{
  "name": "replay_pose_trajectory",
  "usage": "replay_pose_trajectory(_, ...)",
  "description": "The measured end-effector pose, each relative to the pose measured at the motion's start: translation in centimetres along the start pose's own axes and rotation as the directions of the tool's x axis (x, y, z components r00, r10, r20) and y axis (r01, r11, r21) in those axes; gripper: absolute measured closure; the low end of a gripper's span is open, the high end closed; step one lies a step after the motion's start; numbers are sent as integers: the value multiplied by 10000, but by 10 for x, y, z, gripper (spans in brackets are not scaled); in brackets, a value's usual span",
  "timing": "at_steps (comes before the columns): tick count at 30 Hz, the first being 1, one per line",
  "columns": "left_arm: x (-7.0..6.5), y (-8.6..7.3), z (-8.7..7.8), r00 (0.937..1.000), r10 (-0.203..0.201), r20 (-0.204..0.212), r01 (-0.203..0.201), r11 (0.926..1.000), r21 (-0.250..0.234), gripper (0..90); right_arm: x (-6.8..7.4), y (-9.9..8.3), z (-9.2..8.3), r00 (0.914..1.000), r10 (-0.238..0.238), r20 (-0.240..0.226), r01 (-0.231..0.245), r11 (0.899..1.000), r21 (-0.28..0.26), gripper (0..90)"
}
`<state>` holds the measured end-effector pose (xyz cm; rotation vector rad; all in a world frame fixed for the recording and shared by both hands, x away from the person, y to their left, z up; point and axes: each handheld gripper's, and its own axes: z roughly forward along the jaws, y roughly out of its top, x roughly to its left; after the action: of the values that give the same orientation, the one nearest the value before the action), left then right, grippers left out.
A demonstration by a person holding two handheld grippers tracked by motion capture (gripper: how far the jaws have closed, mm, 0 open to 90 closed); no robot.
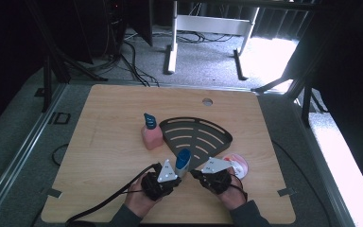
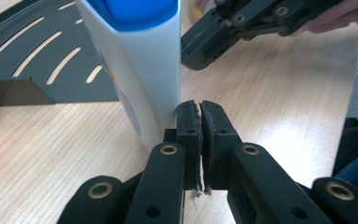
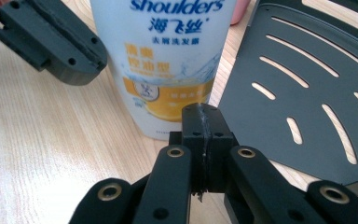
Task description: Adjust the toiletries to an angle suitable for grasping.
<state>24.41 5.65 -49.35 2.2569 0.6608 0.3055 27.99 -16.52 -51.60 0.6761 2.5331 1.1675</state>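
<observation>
down at the near edge of the table (image 1: pixel 99 142), two forearms come in and each hand carries a gripper. left gripper (image 1: pixel 172 176) sits just left of a white shampoo bottle (image 1: pixel 183 163) with a blue cap, right gripper (image 1: pixel 196 174) just right of it, so the bottle stands upright between the two of them.

over to the left gripper view: the left gripper (image 2: pixel 200 109) has its jaws pressed together, pad against pad, nothing between them. the bottle (image 2: pixel 144 70) rises right beside the jaw tips, so close that i cannot tell whether it touches them. the right gripper's dark body (image 2: pixel 223 32) shows farther off, on the other side of the bottle.

and the right gripper view: the right gripper (image 3: pixel 204 112) is also pressed shut, empty, its tips pointing at the lower front of the bottle (image 3: pixel 163 60), where the label shows blue lettering and an orange band. the left gripper (image 3: pixel 46 42) sits at the upper left there, near the bottle's side.

behind the bottle lies a black fan-shaped slotted rack (image 1: pixel 198 135), flat on the wood, its point towards the bottle. left of the rack stands a pink bottle (image 1: pixel 151 135) with a blue pump top, upright, just beside the rack's edge. right of the right hand there is a round pink and white item (image 1: pixel 238 165) on the table, too small to tell what it is.
</observation>
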Motion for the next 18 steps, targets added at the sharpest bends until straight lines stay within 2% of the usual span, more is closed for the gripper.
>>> replay_pose_trajectory(4,5,-3,4,9995,-48,-312,54,9998,195,863,-1,1,1,10000,12,43,-12,10000,61,896)
replay_pose_trajectory(7,11,-7,5,9991,-246,-355,255,9994,249,863,-3,3,1,9999,73,94,-73,9999,79,896)
replay_pose_trajectory(15,31,-9,6,9928,-757,-929,788,9964,302,861,-5,13,10,9997,-257,-15,258,9993,259,894)
replay_pose_trajectory(18,35,-10,7,9913,-891,-965,926,9952,319,859,-3,17,15,9993,-340,-130,343,9991,264,896)
